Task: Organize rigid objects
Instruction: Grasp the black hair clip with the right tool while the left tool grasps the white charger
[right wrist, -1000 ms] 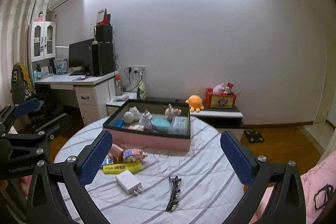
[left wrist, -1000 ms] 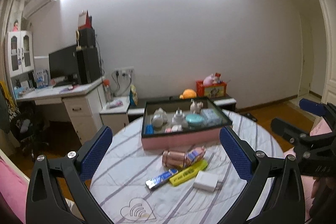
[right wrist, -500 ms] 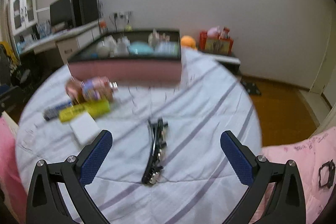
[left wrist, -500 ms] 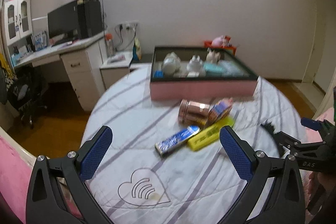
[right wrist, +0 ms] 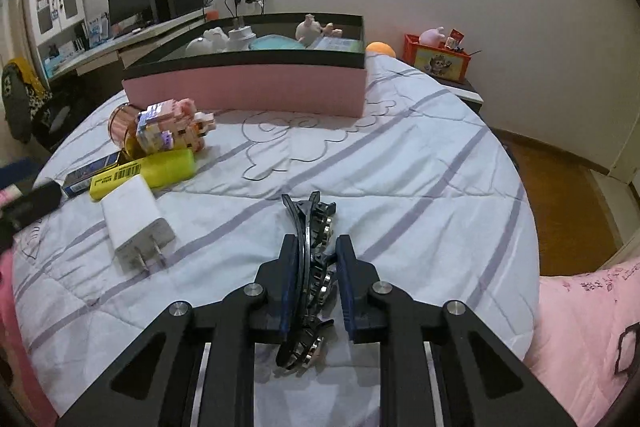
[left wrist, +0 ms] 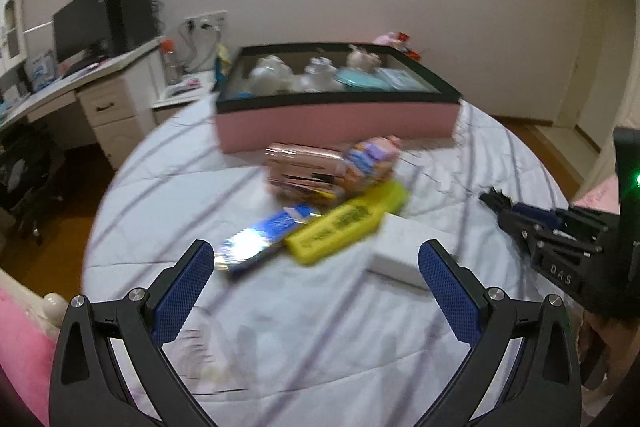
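Note:
A black hair clip [right wrist: 310, 215] set with shiny stones lies on the striped round table [right wrist: 400, 163]. My right gripper [right wrist: 316, 243] is shut on it, one blue pad on each side; it also shows in the left wrist view [left wrist: 520, 223]. My left gripper [left wrist: 316, 251] hangs open over the table's near part, nothing between its fingers. Just beyond it lie a blue pack [left wrist: 264, 233], a yellow pack [left wrist: 348, 223] and a white charger [left wrist: 400, 251]. Further back are a copper can [left wrist: 300, 167], a blocky pig toy [left wrist: 372, 163] and the pink box [left wrist: 336, 123] holding several items.
A desk [left wrist: 92, 95] with a monitor stands to the left beyond the table. A red toy crate [right wrist: 438, 61] sits on a low shelf behind. Pink fabric [right wrist: 580, 327] borders the table's right side, with wooden floor past the far edge.
Both grippers have come down and tilted toward the table. The right gripper, wide open before, has shut on the hair clip. The left gripper stays open.

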Motion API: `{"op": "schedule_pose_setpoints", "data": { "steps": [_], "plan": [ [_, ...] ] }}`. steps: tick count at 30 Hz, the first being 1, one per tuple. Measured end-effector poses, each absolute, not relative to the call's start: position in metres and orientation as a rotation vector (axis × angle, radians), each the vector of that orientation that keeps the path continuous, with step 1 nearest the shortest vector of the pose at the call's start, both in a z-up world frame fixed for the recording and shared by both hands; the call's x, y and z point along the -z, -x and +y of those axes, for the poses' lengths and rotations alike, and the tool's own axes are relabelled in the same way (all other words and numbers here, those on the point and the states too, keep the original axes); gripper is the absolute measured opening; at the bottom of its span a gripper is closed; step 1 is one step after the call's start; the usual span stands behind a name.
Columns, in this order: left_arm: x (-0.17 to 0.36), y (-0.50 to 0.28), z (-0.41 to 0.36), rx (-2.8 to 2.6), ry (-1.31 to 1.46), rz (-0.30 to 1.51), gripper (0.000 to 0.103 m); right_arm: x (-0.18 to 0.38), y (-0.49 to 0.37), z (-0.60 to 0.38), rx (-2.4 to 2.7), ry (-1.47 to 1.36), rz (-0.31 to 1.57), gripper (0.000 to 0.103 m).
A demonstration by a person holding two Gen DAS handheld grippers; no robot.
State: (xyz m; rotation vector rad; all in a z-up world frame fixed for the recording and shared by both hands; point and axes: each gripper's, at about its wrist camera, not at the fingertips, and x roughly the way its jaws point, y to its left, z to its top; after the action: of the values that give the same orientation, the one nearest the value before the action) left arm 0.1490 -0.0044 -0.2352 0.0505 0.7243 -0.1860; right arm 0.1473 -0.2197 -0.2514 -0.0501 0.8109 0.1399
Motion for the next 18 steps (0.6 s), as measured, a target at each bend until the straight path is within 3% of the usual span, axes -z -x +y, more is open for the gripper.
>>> {"op": "schedule_pose_setpoints", "data": {
  "steps": [12,18],
  "plan": [
    [0.262,-0.169,-0.049,0.191,-0.038,0.819,0.103,0.256,-0.148,-0.238,-0.18,-0.006,0.788,0.019],
    [0.269,-0.177,-0.052,0.185,-0.024,0.858,0.091,0.259,-0.15,-0.237,-0.182,-0.006,0.773,0.019]
  ]
}}
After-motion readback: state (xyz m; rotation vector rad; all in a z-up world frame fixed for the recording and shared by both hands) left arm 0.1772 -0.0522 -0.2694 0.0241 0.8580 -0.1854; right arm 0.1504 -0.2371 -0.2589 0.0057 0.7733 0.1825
